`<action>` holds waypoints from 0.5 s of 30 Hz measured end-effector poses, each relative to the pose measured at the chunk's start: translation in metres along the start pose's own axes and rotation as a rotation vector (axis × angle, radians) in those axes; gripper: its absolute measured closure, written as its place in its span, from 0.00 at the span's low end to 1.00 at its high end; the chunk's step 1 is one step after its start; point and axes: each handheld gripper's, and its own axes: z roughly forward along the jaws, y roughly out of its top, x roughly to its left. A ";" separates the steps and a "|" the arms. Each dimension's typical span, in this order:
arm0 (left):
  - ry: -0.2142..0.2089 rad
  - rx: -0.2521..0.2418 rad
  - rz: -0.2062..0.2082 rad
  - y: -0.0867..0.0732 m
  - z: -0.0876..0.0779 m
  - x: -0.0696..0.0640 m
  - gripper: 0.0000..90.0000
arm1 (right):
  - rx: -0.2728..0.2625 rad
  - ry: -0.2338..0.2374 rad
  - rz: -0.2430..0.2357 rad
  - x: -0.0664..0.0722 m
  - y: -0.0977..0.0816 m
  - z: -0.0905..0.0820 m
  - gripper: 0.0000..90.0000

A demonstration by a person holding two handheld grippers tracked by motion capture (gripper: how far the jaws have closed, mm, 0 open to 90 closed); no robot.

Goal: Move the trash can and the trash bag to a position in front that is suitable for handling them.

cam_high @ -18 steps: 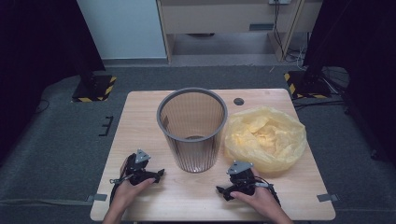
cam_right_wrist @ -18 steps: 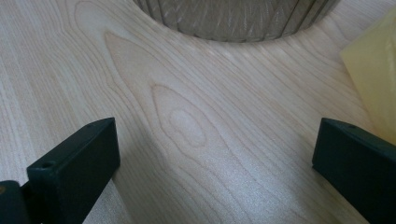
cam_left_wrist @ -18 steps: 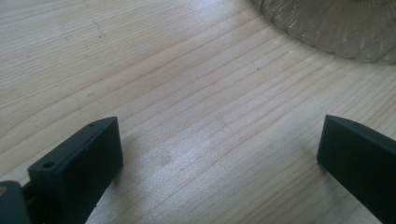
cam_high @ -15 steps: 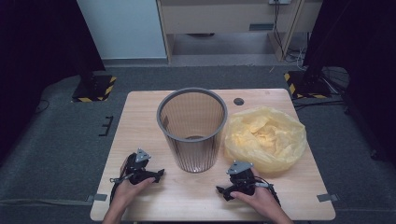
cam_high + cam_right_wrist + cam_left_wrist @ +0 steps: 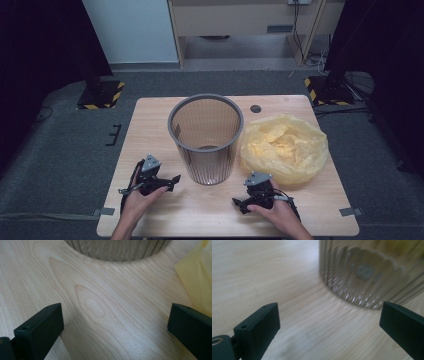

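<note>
Both hands sit low near the bottom edge, each holding its tool. Left gripper (image 5: pixel 172 179) and right gripper (image 5: pixel 236 202) point inward, jaws spread wide, nothing between them.

Stood upright mid-table (image 5: pixel 150 130), blocking the straight way across: grey mesh bin (image 5: pixel 206 137). Pressed against its right side, leaving no gap there: crumpled yellow bag (image 5: pixel 284 148). Bare wood along the near edge, between left gripper (image 5: pixel 172 179) and right gripper (image 5: pixel 238 203). Open strip left of bin too.
</note>
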 end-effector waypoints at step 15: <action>-0.140 -0.196 -0.029 0.019 -0.001 -0.013 0.03 | -0.005 -0.021 0.018 -0.001 0.000 0.000 0.01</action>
